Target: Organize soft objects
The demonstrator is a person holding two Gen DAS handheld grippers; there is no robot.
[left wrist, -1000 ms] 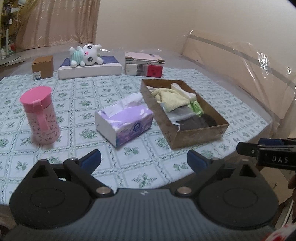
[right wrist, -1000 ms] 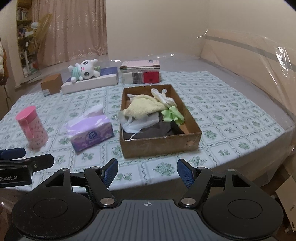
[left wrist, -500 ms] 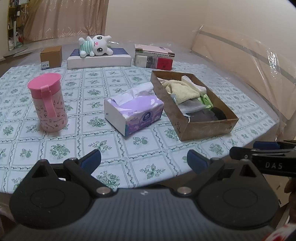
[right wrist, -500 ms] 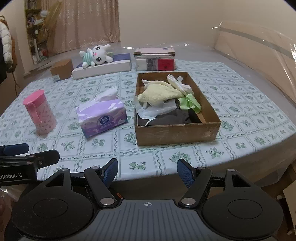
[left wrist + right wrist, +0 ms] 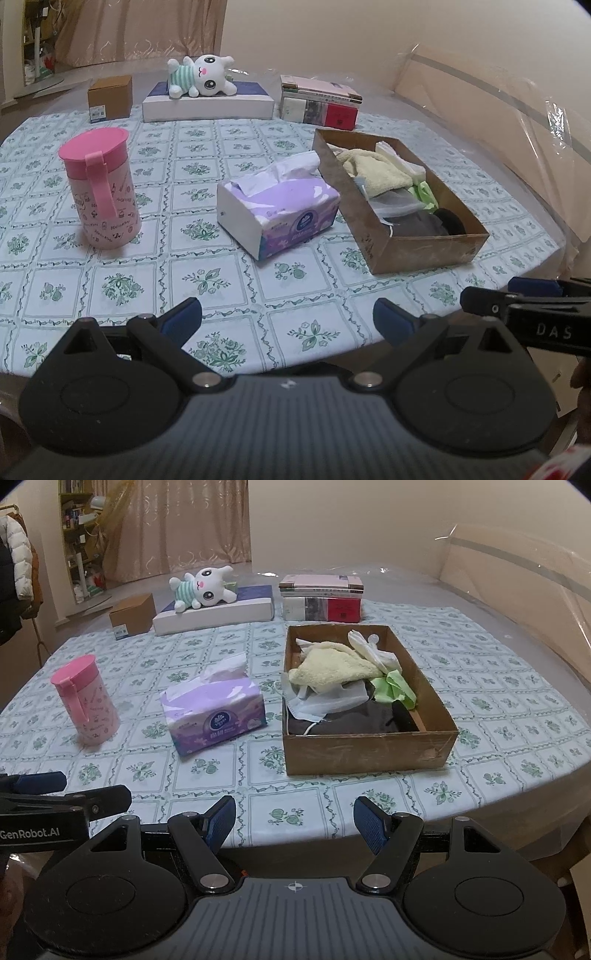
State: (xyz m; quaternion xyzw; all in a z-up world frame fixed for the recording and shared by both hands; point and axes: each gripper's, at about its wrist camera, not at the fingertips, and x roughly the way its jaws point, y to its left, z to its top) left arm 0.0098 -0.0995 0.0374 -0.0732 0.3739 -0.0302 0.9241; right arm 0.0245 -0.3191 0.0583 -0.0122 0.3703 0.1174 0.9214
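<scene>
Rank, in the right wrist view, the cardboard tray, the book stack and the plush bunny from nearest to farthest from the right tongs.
From the right tongs:
1. Cardboard tray, straight ahead, slightly right.
2. Book stack, behind the tray.
3. Plush bunny, far left on a flat box; close to the books in depth, so that order is uncertain.

We see bench (image 5: 480,686) carrying all items. Cardboard tray (image 5: 365,751) right of centre; in it towel (image 5: 332,666), mask (image 5: 332,699), other soft pieces piled together. Tissue pack (image 5: 214,712) just left of tray, apart from it. Lidded cup (image 5: 86,701) further left, upright. Behind them, far edge: small carton (image 5: 133,614) at left, flat box (image 5: 218,611) in middle with plush toy (image 5: 201,589) lying on it, book stack (image 5: 321,598) at right, behind tray.
</scene>
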